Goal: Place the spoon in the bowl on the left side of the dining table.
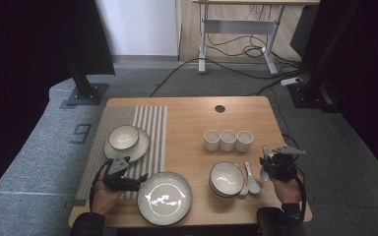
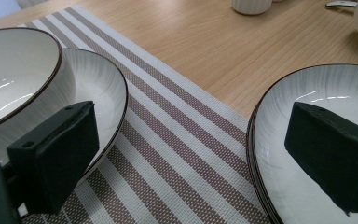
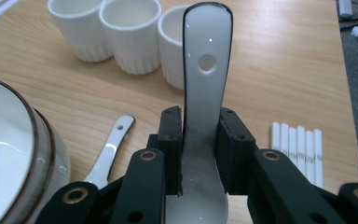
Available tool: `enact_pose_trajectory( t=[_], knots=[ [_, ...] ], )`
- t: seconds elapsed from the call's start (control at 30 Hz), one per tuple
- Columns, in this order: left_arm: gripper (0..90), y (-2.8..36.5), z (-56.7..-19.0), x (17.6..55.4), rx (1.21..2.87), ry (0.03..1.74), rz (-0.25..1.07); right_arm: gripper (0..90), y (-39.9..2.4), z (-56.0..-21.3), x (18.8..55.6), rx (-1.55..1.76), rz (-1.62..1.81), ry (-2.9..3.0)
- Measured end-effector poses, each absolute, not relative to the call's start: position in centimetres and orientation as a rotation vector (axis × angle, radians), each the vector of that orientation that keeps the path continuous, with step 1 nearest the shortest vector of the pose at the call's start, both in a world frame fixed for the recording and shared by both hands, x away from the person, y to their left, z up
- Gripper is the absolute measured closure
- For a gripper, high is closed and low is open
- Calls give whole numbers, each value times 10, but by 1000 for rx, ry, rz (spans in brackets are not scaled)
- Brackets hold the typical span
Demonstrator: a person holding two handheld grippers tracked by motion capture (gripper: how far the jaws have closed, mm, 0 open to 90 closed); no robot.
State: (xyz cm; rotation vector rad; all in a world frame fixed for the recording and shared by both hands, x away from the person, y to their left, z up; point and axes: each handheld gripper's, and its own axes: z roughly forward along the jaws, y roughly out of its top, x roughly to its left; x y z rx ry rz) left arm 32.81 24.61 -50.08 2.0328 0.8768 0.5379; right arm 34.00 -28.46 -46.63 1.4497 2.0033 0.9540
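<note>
The right gripper point(image 1: 266, 160) holds a white spoon point(image 1: 265, 167) beside the bowl point(image 1: 225, 179).

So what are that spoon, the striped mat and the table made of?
The spoon looks like glazed ceramic: glossy white with sharp highlights, a dark rim and a hole in the handle. The mat seems a woven fabric or vinyl mesh, matte, its weave showing as fine dots. The table looks like light wood or wood-grain laminate, with a smooth satin surface.
</note>
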Motion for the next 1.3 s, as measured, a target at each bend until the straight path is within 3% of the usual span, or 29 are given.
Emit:
enact_pose_trajectory(
  t=[1.3],
  knots=[
    [63, 232, -477, 336, 2104, 945, 467, 736, -240, -399, 355, 1237, 1078, 2073]
  ],
)
